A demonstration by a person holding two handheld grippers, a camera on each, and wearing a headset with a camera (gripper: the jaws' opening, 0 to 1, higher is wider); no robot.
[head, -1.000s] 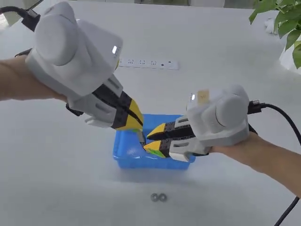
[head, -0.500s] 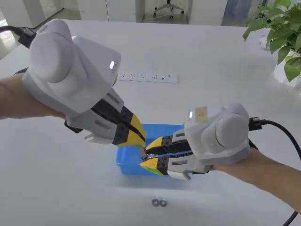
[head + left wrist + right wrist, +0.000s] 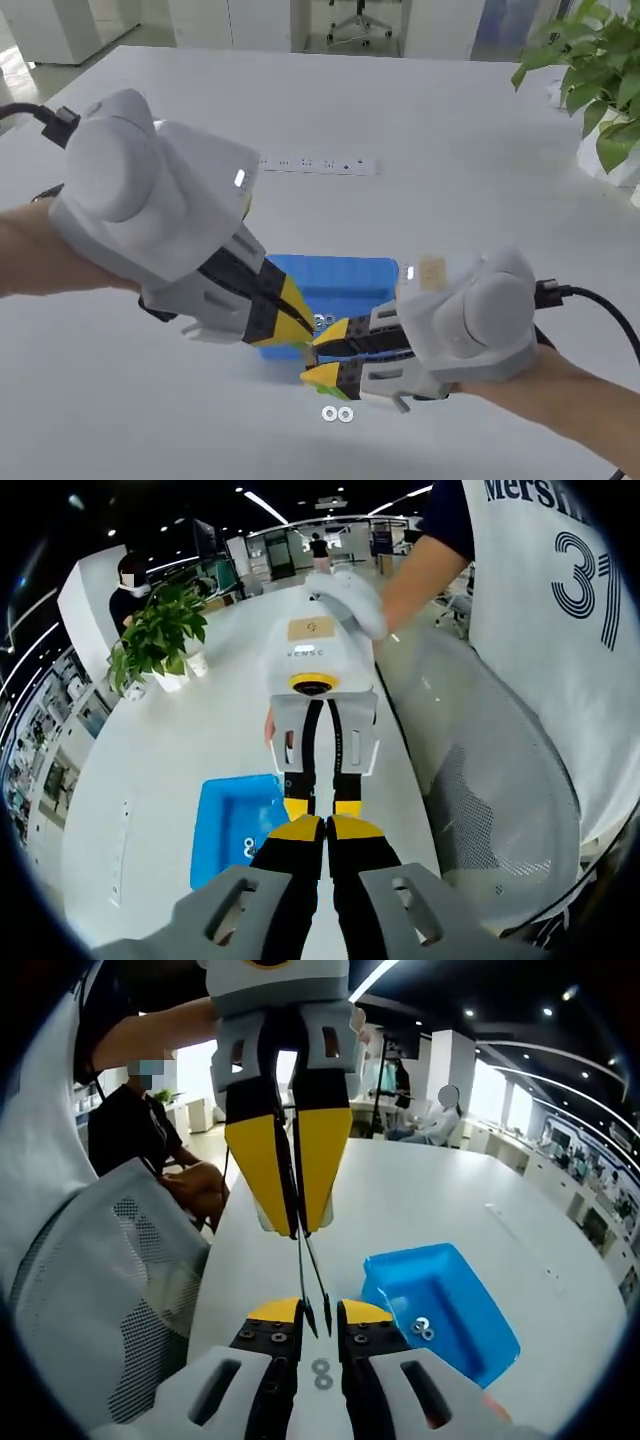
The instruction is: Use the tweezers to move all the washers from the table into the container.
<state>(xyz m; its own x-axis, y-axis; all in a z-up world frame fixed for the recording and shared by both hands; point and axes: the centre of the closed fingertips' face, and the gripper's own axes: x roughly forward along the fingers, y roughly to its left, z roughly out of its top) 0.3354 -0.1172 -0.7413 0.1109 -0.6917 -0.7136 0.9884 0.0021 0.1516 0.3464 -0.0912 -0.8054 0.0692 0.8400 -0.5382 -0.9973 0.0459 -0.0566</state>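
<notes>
Lying outside container (image 3: 345,272): two washers (image 3: 338,414)

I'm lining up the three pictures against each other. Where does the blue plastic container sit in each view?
Head view: the blue plastic container is at the centre, slightly below the middle.
Left gripper view: it is at the lower left.
Right gripper view: it is at the lower right.
Shared landmark: the silver metal washers lying inside it.

Left tool (image 3: 296,322), jaws clamped on tweezers (image 3: 303,1270), meets right tool (image 3: 322,360) tip to tip; right jaws narrowly parted.
</notes>
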